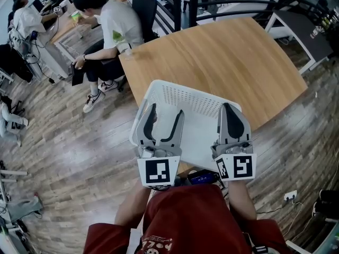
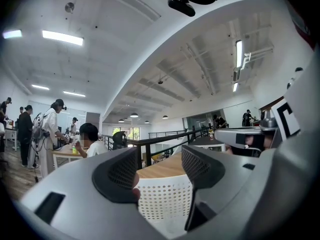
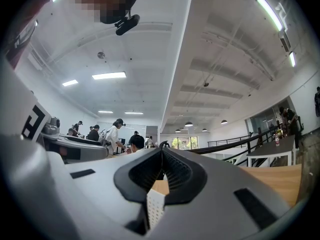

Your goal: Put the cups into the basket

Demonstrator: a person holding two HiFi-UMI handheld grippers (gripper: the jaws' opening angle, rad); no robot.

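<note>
A white perforated basket point(image 1: 183, 95) sits at the near edge of the wooden table point(image 1: 222, 57); what I see of its inside is bare. No cup shows in any view. My left gripper point(image 1: 167, 111) hovers over the basket's left half, open, with nothing between its fingers; in the left gripper view the basket wall point(image 2: 165, 200) shows through the gap of that gripper point(image 2: 160, 168). My right gripper point(image 1: 227, 107) hangs over the basket's right half, shut and holding nothing. In the right gripper view its tips point(image 3: 162, 156) meet, and a strip of basket point(image 3: 155, 207) shows below them.
A person in a white shirt point(image 1: 114, 25) sits on a chair at the table's far left corner. A dark table point(image 1: 306, 29) stands at the back right, with a black railing point(image 1: 233, 4) behind. Wood floor point(image 1: 69, 142) lies to the left.
</note>
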